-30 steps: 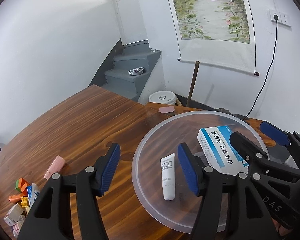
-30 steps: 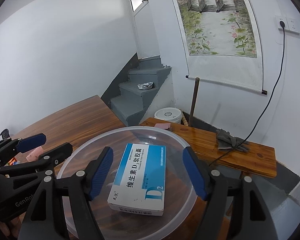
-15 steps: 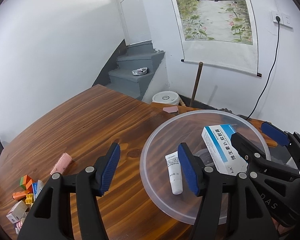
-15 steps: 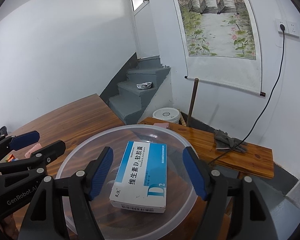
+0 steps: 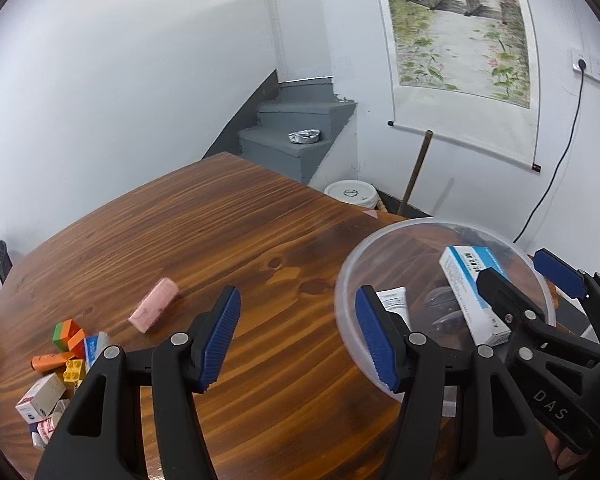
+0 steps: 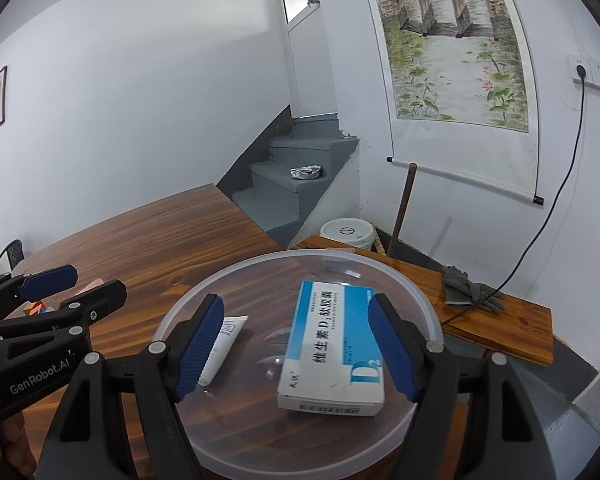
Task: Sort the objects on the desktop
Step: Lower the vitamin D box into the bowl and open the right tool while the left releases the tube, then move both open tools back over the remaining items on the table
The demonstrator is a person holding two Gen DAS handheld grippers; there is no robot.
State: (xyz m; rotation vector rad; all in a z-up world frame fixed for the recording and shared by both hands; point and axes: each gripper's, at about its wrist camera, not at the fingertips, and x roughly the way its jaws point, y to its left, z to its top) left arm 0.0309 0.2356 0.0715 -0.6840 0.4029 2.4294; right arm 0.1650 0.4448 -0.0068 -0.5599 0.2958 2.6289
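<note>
Your left hand-held gripper point(image 5: 298, 338) hangs spread over the desk point(image 5: 220, 240), just left of the clear bowl point(image 6: 204, 292), with nothing between its jaws. Your right hand-held gripper point(image 6: 296, 346) hovers over the bowl, jaws opening, pads clear of the box point(image 6: 332, 344) lying inside. A white tube point(image 6: 224, 344) lies in the bowl's left part. A pink block point(image 5: 154, 310) and a pile of small items point(image 5: 60, 368) lie well left of the bowl.
</note>
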